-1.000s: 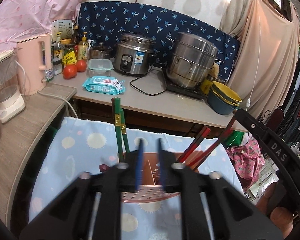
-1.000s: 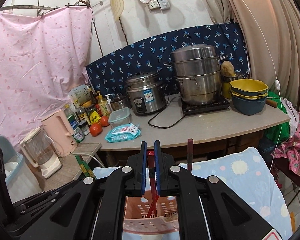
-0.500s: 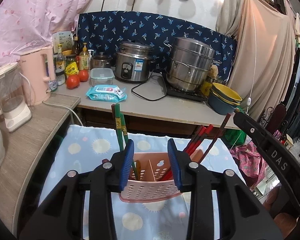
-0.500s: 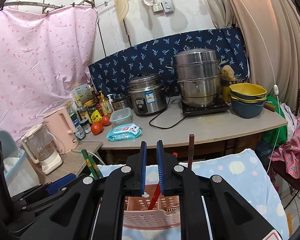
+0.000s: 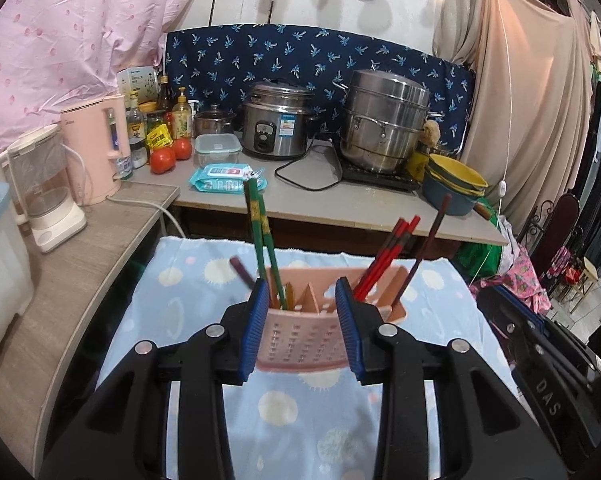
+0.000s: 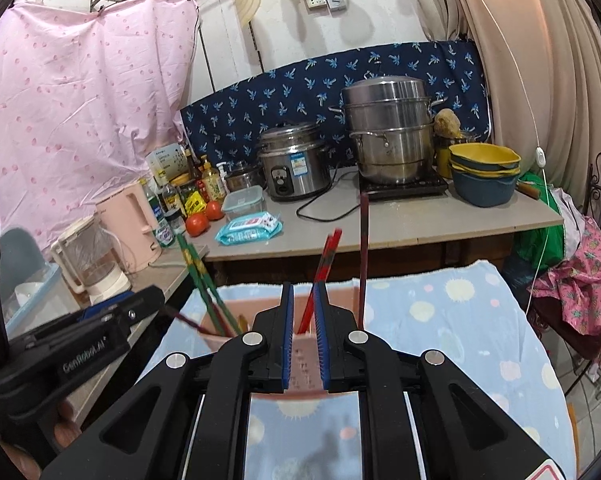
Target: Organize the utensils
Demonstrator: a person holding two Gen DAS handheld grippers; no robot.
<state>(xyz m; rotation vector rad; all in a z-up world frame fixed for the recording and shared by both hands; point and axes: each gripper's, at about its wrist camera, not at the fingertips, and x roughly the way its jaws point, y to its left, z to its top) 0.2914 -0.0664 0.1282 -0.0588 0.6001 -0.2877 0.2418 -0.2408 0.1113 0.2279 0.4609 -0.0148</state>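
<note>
A pink perforated utensil holder (image 5: 306,334) stands on the light blue dotted cloth (image 5: 204,280). Green chopsticks (image 5: 260,236) lean in its left compartment; red chopsticks (image 5: 384,256) and a dark brown chopstick (image 5: 428,248) lean in its right one. A dark chopstick end (image 5: 240,270) sticks out at the holder's left. My left gripper (image 5: 303,296) is open, its blue pads either side of the holder's front. My right gripper (image 6: 302,310) is slightly open and empty, just in front of the red chopsticks (image 6: 322,276) in the holder (image 6: 304,360).
Behind the cloth runs a counter (image 5: 340,204) with a rice cooker (image 5: 278,124), a steel steamer pot (image 5: 384,120), stacked bowls (image 5: 454,184), a wipes pack (image 5: 224,174), tomatoes, bottles, a pink kettle (image 5: 96,152) and a blender (image 5: 44,188). Clothes hang at right.
My left gripper opened wide and drew back from the holder. My right gripper let go of a red chopstick, opened a little and drew back; the chopstick now stands in the holder.
</note>
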